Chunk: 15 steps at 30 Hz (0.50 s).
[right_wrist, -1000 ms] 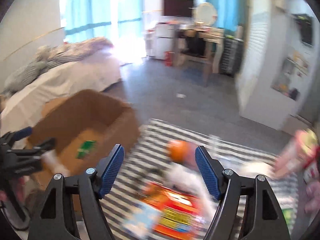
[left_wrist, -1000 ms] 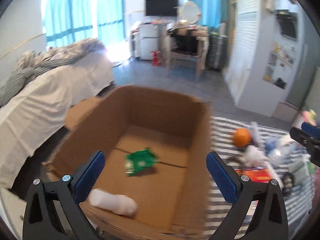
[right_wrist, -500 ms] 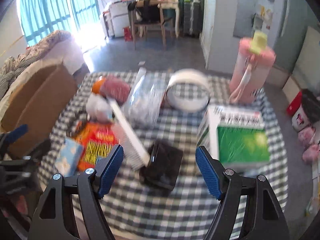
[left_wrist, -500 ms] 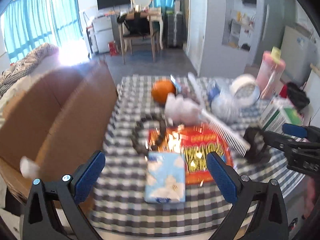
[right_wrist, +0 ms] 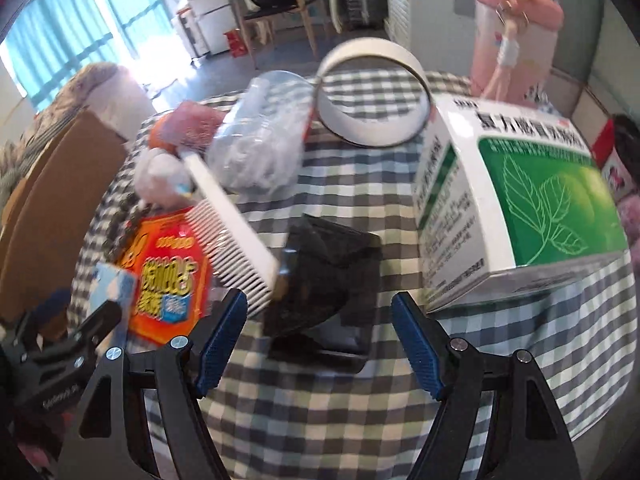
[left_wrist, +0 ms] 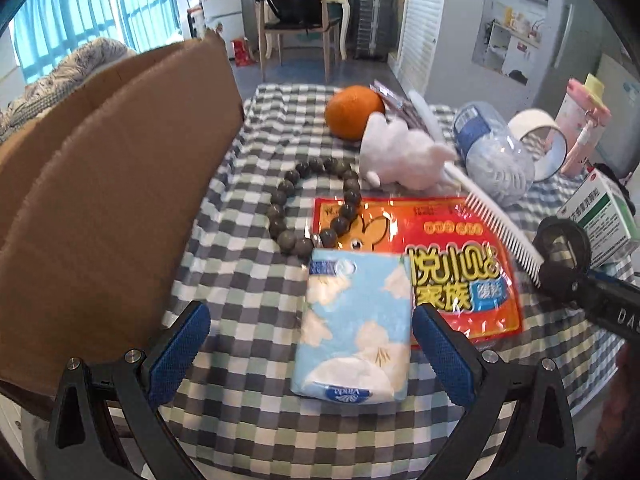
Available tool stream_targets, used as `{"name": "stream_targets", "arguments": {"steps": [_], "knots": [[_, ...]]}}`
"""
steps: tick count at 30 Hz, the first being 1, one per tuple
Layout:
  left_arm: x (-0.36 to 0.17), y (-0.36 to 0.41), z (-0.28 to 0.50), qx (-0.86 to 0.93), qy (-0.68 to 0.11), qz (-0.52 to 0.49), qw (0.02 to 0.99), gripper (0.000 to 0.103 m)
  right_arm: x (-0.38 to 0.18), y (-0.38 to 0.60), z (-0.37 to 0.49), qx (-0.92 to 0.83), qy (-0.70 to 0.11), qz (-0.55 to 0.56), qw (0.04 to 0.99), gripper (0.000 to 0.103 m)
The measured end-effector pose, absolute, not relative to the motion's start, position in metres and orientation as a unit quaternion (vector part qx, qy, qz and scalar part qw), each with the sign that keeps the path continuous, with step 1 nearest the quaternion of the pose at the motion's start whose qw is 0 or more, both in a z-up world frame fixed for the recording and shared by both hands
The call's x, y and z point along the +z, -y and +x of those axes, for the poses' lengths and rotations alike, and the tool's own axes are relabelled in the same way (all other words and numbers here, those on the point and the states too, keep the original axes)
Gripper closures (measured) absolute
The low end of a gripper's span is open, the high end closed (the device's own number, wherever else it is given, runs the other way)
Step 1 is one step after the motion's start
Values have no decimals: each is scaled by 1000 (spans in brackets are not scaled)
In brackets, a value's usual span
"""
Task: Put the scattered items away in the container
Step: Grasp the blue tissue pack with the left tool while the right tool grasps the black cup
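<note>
My left gripper (left_wrist: 312,344) is open, low over the checked tablecloth (left_wrist: 248,264), with a light-blue tissue pack (left_wrist: 354,328) lying between its fingers, nearer the right one. The cardboard box (left_wrist: 108,200) stands to its left. My right gripper (right_wrist: 320,336) is open just in front of a black mesh item (right_wrist: 328,276), which lies between a white comb (right_wrist: 232,232) and a green-and-white medicine box (right_wrist: 520,204). A red-orange snack packet (left_wrist: 432,256), a bead bracelet (left_wrist: 316,204), a white plush toy (left_wrist: 404,152) and an orange (left_wrist: 352,112) lie beyond.
A clear plastic bottle (left_wrist: 492,152), a white tape ring (right_wrist: 372,92) and a pink bottle (right_wrist: 516,36) are at the table's far right. A chair (left_wrist: 300,20) and the room floor lie behind. The table edge runs just below both grippers.
Both grippers swung from the cardboard box to the table, then dropped closer to it. The left now straddles the tissue pack; the right has closed in on the black mesh item.
</note>
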<state>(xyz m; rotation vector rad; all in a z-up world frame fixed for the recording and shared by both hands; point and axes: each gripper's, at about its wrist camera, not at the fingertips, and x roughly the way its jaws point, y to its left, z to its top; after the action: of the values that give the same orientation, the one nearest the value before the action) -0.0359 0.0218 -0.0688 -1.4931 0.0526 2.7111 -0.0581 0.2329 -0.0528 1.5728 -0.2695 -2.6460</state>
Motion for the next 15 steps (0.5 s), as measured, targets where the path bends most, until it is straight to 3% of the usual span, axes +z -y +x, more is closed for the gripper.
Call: {"name": "stream_targets", "arguments": {"steps": [2, 4, 6, 8, 15], "knots": [[-76, -25, -36, 868, -19, -496, 28, 0, -55, -237, -60, -854, 97, 511, 26, 29], [-78, -27, -34, 865, -25, -500, 35, 1, -54, -240, -59, -855, 99, 508, 22, 35], [-77, -29, -33, 865, -25, -500, 45, 16, -52, -241, -58, -855, 105, 507, 33, 55], [-72, -30, -31, 865, -21, -498, 60, 48, -49, -242, -57, -855, 107, 506, 37, 55], [-64, -31, -24, 864, -30, -498, 70, 50, -24, -235, -42, -876, 79, 476, 25, 56]]}}
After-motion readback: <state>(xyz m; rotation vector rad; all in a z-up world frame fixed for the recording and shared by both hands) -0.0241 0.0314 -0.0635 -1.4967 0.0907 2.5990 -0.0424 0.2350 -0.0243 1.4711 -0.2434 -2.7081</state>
